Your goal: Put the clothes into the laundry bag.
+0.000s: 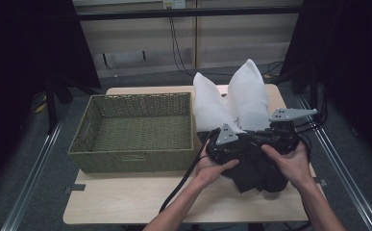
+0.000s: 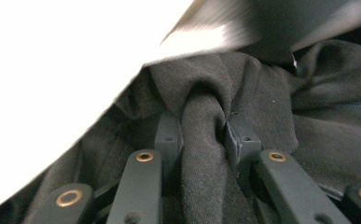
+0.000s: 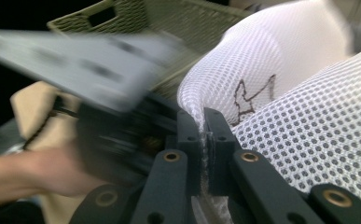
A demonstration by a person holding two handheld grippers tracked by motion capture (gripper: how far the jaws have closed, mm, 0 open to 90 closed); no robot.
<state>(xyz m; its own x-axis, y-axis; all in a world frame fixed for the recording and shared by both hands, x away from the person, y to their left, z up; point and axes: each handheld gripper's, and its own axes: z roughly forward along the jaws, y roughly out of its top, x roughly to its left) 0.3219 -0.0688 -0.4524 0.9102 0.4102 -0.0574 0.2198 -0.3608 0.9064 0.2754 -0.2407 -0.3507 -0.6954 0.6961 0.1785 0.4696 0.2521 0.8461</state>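
Left gripper [image 1: 229, 144]: right of centre in the high view, jaws clamped on a bunched fold of the dark garment [image 2: 201, 140].
Right gripper [image 1: 282, 134]: just right of the left one, jaws pinched nearly shut on the edge of the white mesh bag [image 3: 281, 107].
White mesh bag: stands up in two puffed lobes, upper centre-right of the high view [image 1: 236, 98].
Dark garment: hangs below both grippers, lower right [image 1: 260, 173].
Wicker basket [image 1: 135, 161]: left of centre on the table [image 1: 126, 202], beside the bag.

Desk [image 1: 126, 202]: light wood top. Woven green basket [image 1: 135, 132] on its left half. Dark garment [image 1: 260, 173] and white mesh bag [image 1: 241, 98] on its right.
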